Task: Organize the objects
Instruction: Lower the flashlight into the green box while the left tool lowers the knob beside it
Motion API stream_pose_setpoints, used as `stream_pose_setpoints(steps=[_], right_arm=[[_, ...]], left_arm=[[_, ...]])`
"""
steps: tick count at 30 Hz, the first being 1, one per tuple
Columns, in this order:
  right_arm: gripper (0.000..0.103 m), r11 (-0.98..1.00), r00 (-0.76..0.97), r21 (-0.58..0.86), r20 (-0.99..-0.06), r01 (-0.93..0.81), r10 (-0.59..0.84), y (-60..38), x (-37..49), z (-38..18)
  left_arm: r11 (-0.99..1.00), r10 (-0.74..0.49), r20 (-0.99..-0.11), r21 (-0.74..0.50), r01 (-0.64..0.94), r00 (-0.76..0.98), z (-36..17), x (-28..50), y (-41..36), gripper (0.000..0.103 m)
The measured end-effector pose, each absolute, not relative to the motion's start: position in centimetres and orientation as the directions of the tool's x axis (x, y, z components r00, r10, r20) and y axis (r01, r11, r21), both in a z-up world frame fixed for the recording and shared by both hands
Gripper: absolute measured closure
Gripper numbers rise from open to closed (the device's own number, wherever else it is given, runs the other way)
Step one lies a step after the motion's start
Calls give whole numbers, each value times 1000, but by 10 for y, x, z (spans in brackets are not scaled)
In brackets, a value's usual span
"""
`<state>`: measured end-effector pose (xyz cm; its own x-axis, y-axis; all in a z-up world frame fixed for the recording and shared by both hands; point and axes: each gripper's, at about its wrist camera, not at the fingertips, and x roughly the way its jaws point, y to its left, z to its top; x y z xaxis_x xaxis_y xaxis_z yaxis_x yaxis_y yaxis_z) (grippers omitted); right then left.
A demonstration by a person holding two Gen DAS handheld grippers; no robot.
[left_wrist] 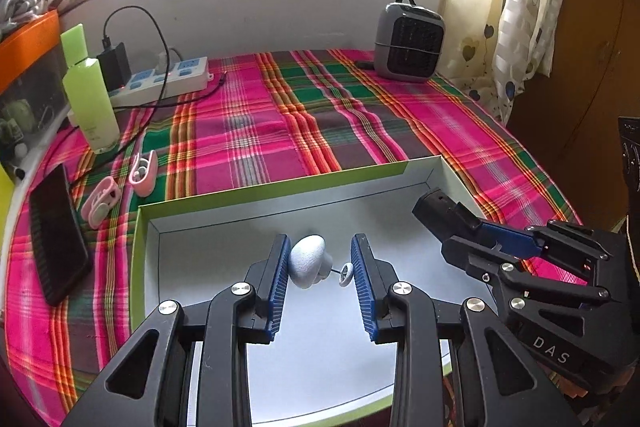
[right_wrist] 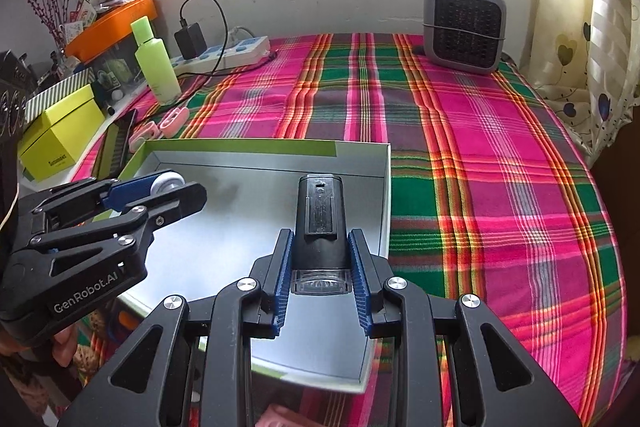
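Observation:
A shallow white box with green rim [left_wrist: 280, 187] [right_wrist: 240, 146] lies on the plaid cloth. My left gripper [left_wrist: 320, 255] [right_wrist: 176, 187] is over the box floor, its blue pads holding a small white rounded gadget [left_wrist: 308, 261] [right_wrist: 170, 183] with a thin pin and a little disc [left_wrist: 346, 273] on its right end. My right gripper [right_wrist: 318, 255] is shut on a black rectangular device [right_wrist: 320, 223] [left_wrist: 440, 213] with a clear lens end, held over the box's right side near the right wall.
On the cloth stand a green bottle [left_wrist: 90, 99], a power strip with charger [left_wrist: 160, 77], two pink earbud cases [left_wrist: 120, 183], a black phone [left_wrist: 56, 235] and a grey heater [left_wrist: 410, 41]. A yellow box [right_wrist: 60, 135] and orange bin [right_wrist: 112, 23] sit at the left.

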<state>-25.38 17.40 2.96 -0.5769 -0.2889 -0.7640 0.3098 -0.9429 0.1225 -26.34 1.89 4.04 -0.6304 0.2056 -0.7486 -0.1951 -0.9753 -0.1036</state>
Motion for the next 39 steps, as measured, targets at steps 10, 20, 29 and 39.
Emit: stream_pose_setpoints(steps=[10,20,29,39], right_arm=[[75,-945,-562,118,-779,306,-279,166,-271,21],[75,-943,-568,87,-779,321,-265,159,-275,18],[75,-942,-566,83,-781,325,-264,156,-277,16],[75,-943,-564,77,-784,325,-259,153,-278,13]], left_arm=[[-978,192,-773,-101,-182,-605,28,-289,22,74],[-980,178,-795,-94,-173,-580,18,-300,23,74],[-983,159,-812,-81,-162,-562,14,-303,24,73],[-983,158,-816,-77,-165,-556,14,-305,24,73]])
